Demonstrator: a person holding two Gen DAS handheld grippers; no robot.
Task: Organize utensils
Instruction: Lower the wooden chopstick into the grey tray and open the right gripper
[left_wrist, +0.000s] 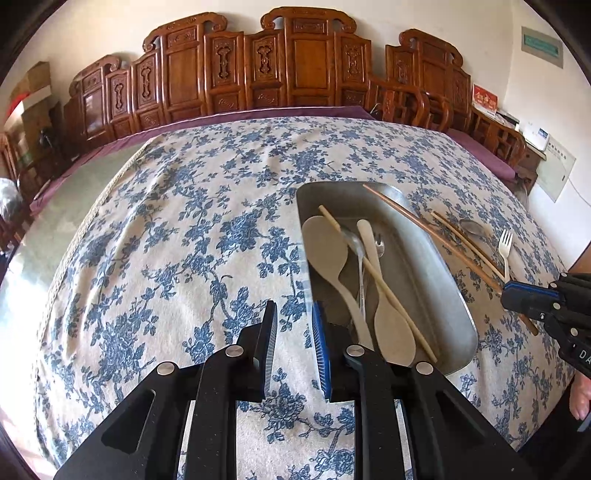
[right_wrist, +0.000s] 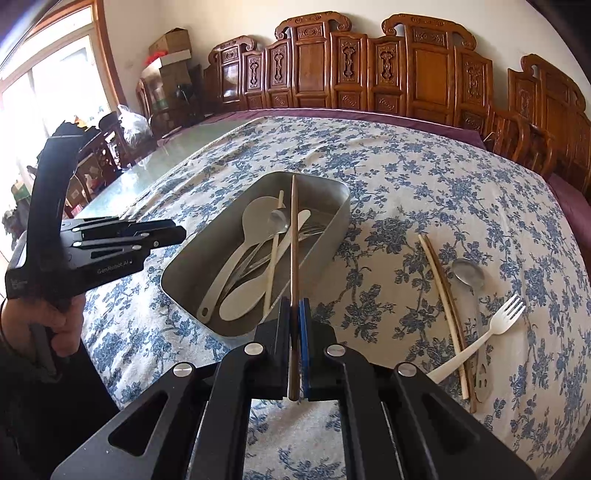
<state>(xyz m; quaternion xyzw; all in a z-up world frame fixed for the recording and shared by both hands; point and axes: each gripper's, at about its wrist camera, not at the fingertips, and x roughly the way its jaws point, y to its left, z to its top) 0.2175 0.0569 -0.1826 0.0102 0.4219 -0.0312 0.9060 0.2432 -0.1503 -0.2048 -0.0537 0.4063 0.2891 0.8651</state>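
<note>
A metal tray (right_wrist: 332, 236) (left_wrist: 454, 306) sits on the floral tablecloth and holds two beige rice paddles (right_wrist: 243, 299), a metal spoon, a fork and a pale chopstick (right_wrist: 272, 258). My right gripper (right_wrist: 294, 306) is shut on a brown chopstick (right_wrist: 294, 236) that reaches out over the tray; the chopstick also shows in the left wrist view (left_wrist: 424, 229). My left gripper (left_wrist: 293, 317) is open and empty, hovering over the cloth just left of the tray. On the cloth right of the tray lie two chopsticks (right_wrist: 443, 306), a metal spoon (right_wrist: 469, 275) and a white plastic fork (right_wrist: 491, 328).
The table's bare glass surface (right_wrist: 155, 173) shows past the cloth's left edge. Carved wooden chairs (right_wrist: 369, 74) line the far side. Cardboard boxes (right_wrist: 170, 55) stand at the back left by a window.
</note>
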